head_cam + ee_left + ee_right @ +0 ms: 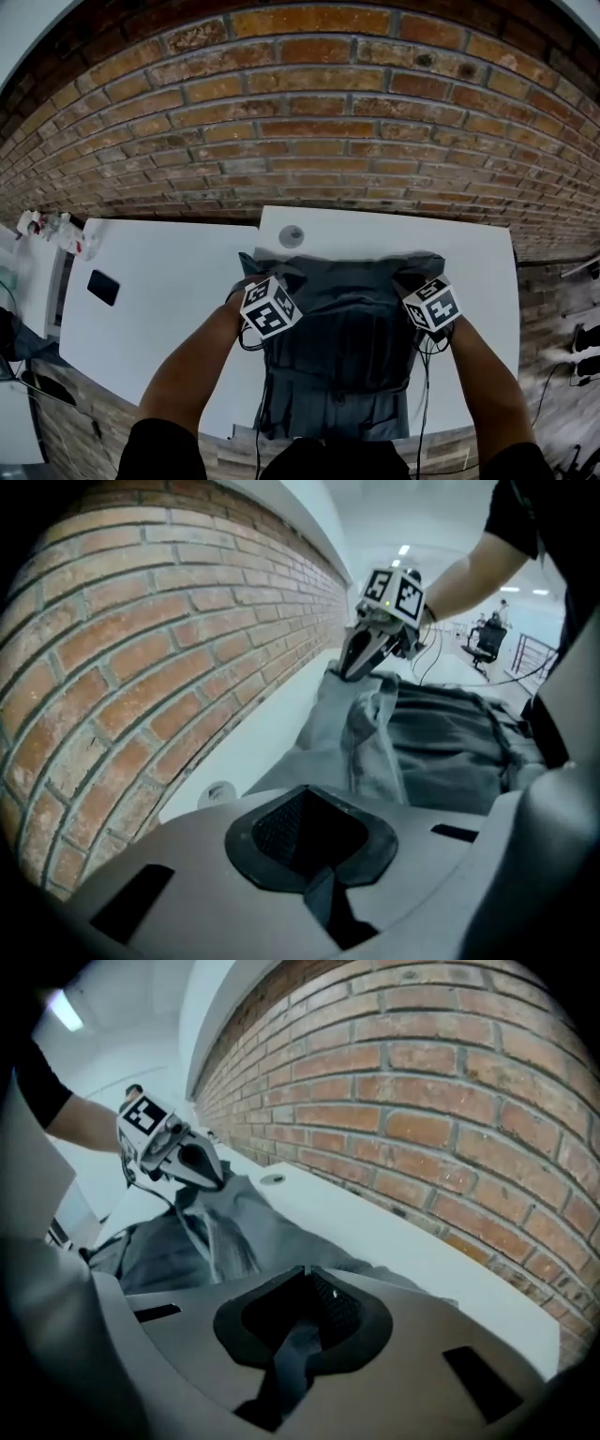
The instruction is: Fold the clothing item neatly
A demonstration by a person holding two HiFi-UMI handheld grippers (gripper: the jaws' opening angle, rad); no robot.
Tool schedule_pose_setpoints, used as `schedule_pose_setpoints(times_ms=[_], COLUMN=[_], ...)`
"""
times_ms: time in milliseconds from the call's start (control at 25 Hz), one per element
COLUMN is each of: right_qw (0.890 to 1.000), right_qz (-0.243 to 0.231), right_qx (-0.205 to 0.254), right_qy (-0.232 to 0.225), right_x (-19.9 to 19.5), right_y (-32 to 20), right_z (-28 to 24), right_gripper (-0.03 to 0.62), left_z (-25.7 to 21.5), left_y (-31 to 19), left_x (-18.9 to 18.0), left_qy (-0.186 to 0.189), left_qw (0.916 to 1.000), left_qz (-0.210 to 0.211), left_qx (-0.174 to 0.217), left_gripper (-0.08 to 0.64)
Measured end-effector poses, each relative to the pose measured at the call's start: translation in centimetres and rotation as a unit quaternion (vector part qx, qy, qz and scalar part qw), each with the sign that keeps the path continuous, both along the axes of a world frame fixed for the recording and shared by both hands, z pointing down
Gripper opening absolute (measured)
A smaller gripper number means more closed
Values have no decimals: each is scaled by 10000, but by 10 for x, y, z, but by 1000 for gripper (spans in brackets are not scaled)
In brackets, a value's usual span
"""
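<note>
A dark grey garment (347, 337) lies flat on the white table (473, 258), and its lower part hangs over the near edge. My left gripper (253, 283) is shut on the garment's far left corner, and the left gripper view shows a strip of grey cloth (328, 897) pinched in its jaws. At the far right corner my right gripper (413, 281) is shut on the cloth in the same way, with fabric (292, 1354) caught between its jaws. Both corners are lifted slightly into small peaks. Each gripper shows in the other's view: the right one (347, 670), the left one (210, 1177).
A brick wall (309, 122) runs close behind the table. A round grommet (292, 235) sits in the tabletop just beyond the garment. A second white table (169, 281) on the left carries a black flat object (103, 287). Small clutter (56, 230) lies at far left.
</note>
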State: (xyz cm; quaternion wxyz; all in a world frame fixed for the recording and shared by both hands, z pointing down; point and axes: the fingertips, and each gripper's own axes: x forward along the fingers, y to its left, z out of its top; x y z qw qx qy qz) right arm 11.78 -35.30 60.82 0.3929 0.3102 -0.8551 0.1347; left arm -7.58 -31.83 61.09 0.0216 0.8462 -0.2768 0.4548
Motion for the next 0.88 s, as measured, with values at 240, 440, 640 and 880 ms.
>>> schedule_pose_setpoints(times_ms=[240, 440, 640, 880], right_qw=[9977, 9968, 9978, 9904], right_qz=[299, 250, 521, 1069], right_qx=[-583, -712, -309, -39], right_qy=[182, 271, -265, -880], right_x=[14, 15, 23, 65], right_y=[-10, -10, -9, 57], right_z=[41, 41, 24, -9], right_gripper=[23, 23, 23, 23], left_z=[44, 44, 32, -8], left_y=[-21, -22, -15, 34], left_x=[-42, -38, -56, -112], left_qy=[-538, -486, -121, 236], left_qw=[9964, 9959, 9925, 9869], left_qz=[-559, -526, -995, -1529], left_qx=[-352, -560, -703, -454], left_gripper=[0, 0, -1, 0])
